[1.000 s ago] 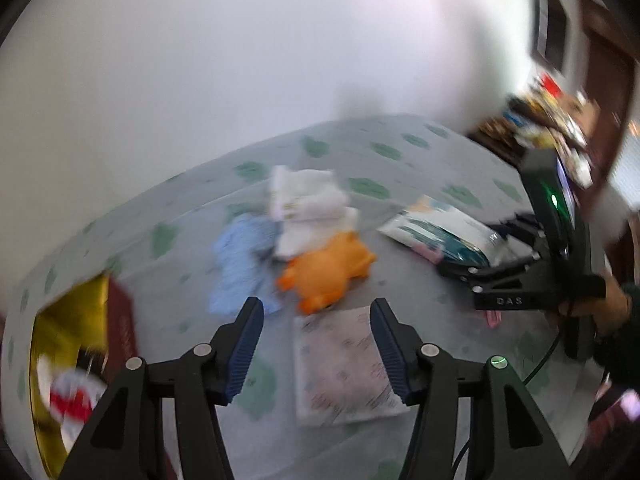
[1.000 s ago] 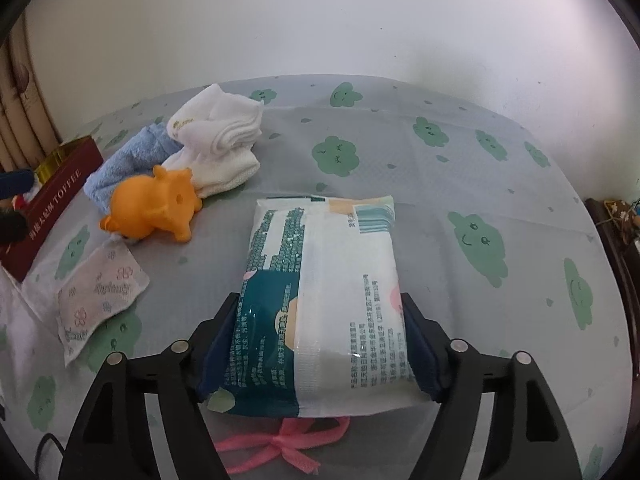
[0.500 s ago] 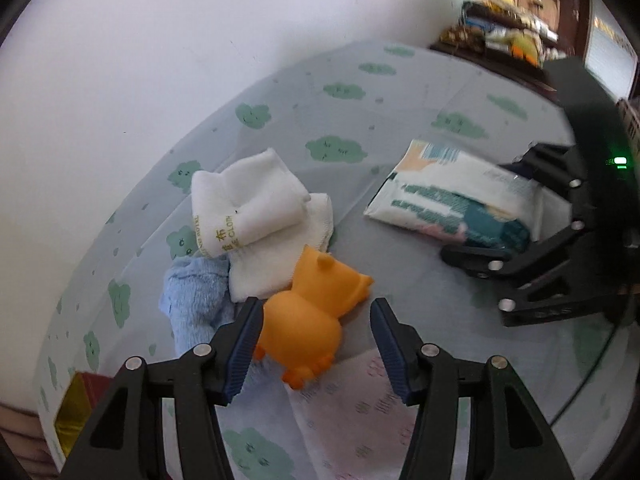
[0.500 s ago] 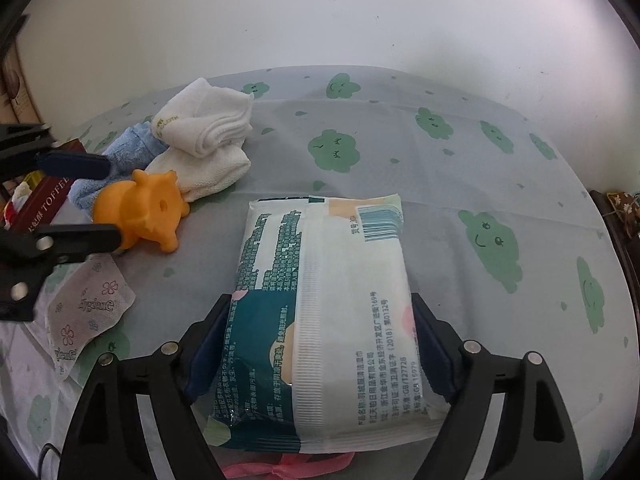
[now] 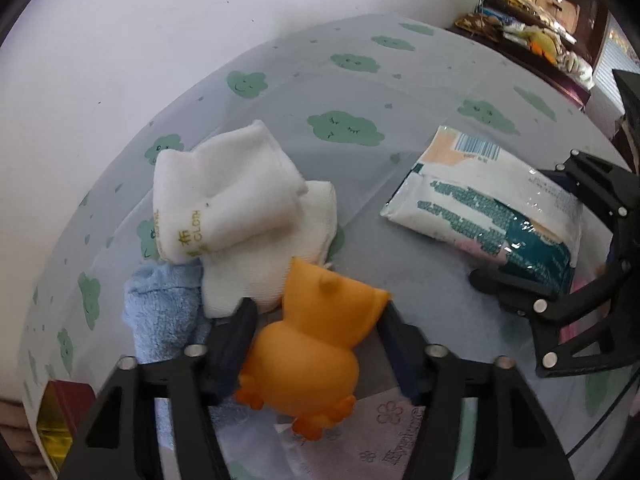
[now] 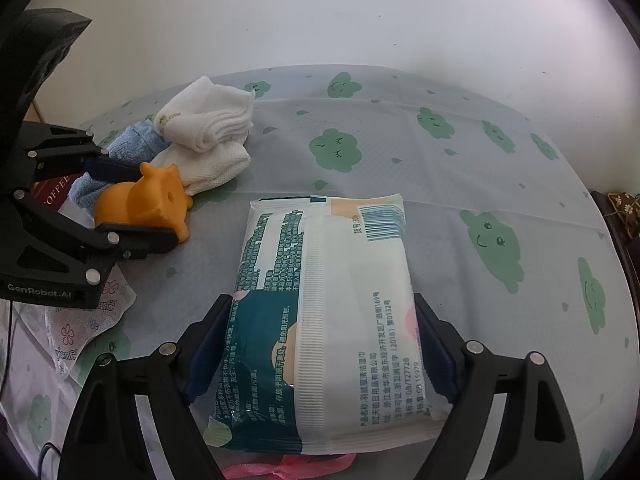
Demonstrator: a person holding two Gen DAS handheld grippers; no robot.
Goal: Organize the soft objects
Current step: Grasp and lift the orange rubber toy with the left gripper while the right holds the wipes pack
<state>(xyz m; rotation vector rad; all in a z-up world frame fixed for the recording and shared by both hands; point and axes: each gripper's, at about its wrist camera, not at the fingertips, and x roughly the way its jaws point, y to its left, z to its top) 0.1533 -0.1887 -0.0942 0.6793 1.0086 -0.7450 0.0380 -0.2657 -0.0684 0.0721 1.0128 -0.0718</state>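
An orange rubber animal toy (image 5: 316, 344) lies on the cloud-print tablecloth (image 5: 400, 92), between the fingers of my left gripper (image 5: 316, 340). Those jaws are opening and stand on either side of the toy without squeezing it. Behind it are two folded white cloths (image 5: 228, 200) and a blue towel (image 5: 160, 312). A pack of wet wipes (image 6: 332, 300) lies flat between the fingers of my right gripper (image 6: 320, 348), whose pads stand just off its sides. The right wrist view shows the left gripper (image 6: 136, 204) around the toy (image 6: 148, 200).
A flat flower-print sachet (image 5: 380, 432) lies under the toy's feet. A red and gold tin (image 5: 64, 396) stands at the table's left edge. A pink ribbon (image 6: 288, 468) lies under the right gripper. A cluttered shelf (image 5: 532, 20) stands beyond the table. The white wall is close behind.
My left gripper has come down and forward until its fingers straddle the orange toy. The right gripper's jaws have widened off the wipes pack, which stays on the table.
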